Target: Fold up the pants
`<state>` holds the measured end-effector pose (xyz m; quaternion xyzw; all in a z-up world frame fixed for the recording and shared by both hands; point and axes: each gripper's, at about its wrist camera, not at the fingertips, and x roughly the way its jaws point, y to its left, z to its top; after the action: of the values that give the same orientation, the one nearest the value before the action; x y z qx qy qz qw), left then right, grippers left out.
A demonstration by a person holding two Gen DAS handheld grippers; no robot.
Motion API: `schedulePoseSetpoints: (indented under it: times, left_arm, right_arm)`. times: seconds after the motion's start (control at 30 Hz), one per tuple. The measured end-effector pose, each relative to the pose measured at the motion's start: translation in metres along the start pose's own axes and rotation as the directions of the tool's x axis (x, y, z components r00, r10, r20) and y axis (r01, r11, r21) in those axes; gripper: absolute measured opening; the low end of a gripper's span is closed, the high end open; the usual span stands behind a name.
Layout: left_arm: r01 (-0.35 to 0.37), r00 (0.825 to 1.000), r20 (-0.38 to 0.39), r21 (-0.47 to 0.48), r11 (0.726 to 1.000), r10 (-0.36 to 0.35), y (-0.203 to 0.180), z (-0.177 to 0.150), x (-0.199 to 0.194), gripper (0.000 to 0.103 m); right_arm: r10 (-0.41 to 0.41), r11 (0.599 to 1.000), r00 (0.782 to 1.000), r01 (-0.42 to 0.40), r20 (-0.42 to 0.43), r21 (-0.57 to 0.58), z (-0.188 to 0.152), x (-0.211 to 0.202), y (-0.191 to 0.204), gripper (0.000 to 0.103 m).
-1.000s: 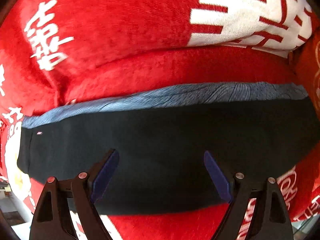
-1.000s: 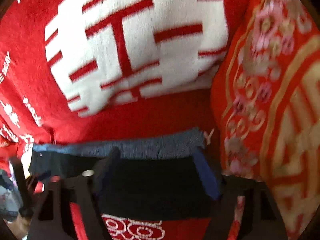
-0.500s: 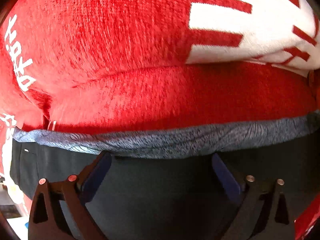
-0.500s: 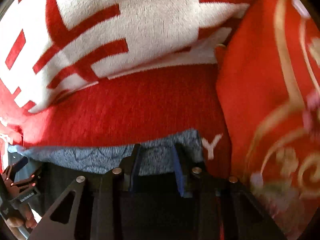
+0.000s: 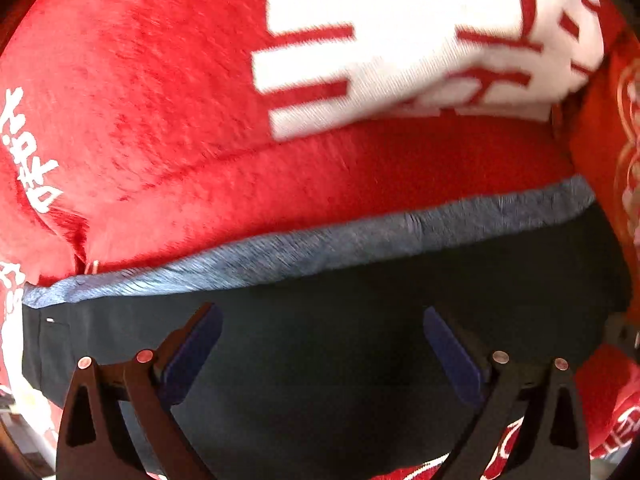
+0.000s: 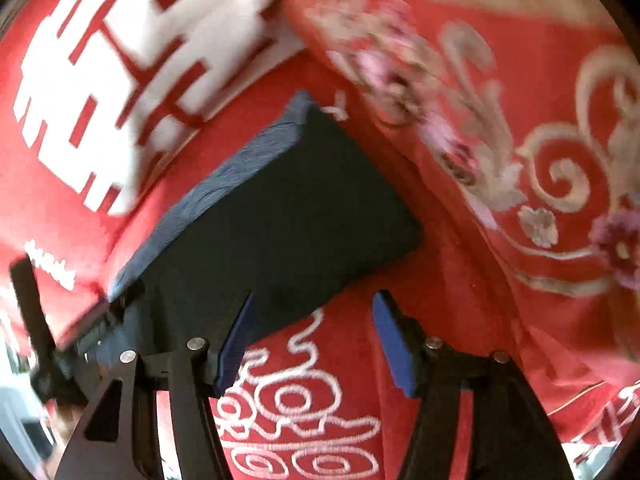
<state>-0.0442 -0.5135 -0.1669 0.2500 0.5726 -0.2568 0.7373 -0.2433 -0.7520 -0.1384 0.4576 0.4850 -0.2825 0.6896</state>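
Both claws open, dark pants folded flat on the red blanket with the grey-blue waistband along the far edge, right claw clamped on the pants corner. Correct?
Not quite. The right claw is open too, clamped on nothing; the right wrist view shows its blue pads spread over the red patterned blanket near the dark folded pants. The rest holds: left claw open, grey-blue waistband along the far edge.

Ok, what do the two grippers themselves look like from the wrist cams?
Both match. The left gripper and right gripper each have two black finger arms with triangular cut-outs and round silver rivets at the joints. Flat blue pads line the inner faces of the fingers. No cables, sleeves or markings show on either in its own view.
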Motion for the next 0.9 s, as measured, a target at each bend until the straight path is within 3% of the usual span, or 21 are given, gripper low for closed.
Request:
schedulePoseSetpoints:
  times: [0.07,0.1,0.13,0.17,0.23,0.3,0.37,0.43,0.5,0.57,0.7,0.9]
  left_arm:
    - [-0.002,1.0,-0.022,0.004,1.0,0.002,-0.005,-0.004,0.007,0.101]
    - [-0.01,0.999,-0.032,0.005,1.0,0.01,-0.006,-0.005,0.008,0.101]
    - [-0.012,0.999,-0.033,0.004,1.0,0.012,-0.007,-0.005,0.007,0.101]
    - [-0.007,1.0,-0.019,0.0,1.0,0.007,-0.005,-0.006,0.002,0.101]
    - [-0.005,1.0,0.017,-0.002,1.0,0.005,-0.006,-0.006,-0.007,0.101]
    - [-0.014,1.0,0.001,0.012,1.0,0.014,-0.01,-0.006,-0.001,0.101]
    - [-0.008,0.999,-0.05,0.031,0.999,0.01,-0.02,-0.008,0.016,0.101]
    - [-0.013,0.999,-0.044,0.011,1.0,0.013,-0.019,-0.01,0.023,0.103]
    - [0.008,0.998,-0.062,-0.002,1.0,-0.008,-0.013,-0.01,0.018,0.103]
    - [-0.016,0.999,-0.035,-0.005,1.0,0.016,0.001,-0.012,0.007,0.103]
    - [-0.085,0.996,0.003,-0.074,0.994,0.086,0.06,-0.009,-0.004,0.103]
    - [-0.25,0.968,-0.059,-0.281,0.927,0.243,0.173,0.001,0.024,0.103]
  right_arm:
    - [-0.013,0.999,0.999,0.012,0.038,0.041,-0.003,0.007,-0.001,0.059]
    - [-0.031,0.999,0.998,0.028,0.057,0.045,0.001,0.007,0.0,0.029]
    - [-0.046,0.999,0.997,0.044,0.065,0.031,0.003,0.007,0.005,0.014]
    - [-0.04,0.999,0.996,0.039,0.083,0.006,0.005,0.002,0.012,0.012]
    - [-0.057,0.992,0.985,0.074,0.161,-0.102,0.007,-0.016,0.03,0.011]
    - [-0.074,0.981,0.98,0.105,0.183,-0.165,0.007,-0.017,0.037,0.012]
    - [-0.103,0.983,0.987,0.12,0.121,-0.141,0.014,0.0,0.026,0.013]
    - [-0.135,0.985,0.99,0.139,0.042,-0.098,0.016,0.02,0.014,0.016]
    - [-0.164,0.976,0.985,0.169,0.046,-0.136,0.006,0.016,0.018,0.034]
    - [-0.181,0.972,0.982,0.187,0.054,-0.141,-0.003,0.005,0.019,0.053]
    - [-0.143,0.979,0.989,0.148,0.047,-0.139,-0.018,-0.012,0.019,0.054]
    - [-0.119,0.969,0.993,0.118,0.009,-0.217,-0.039,-0.008,0.044,0.054]
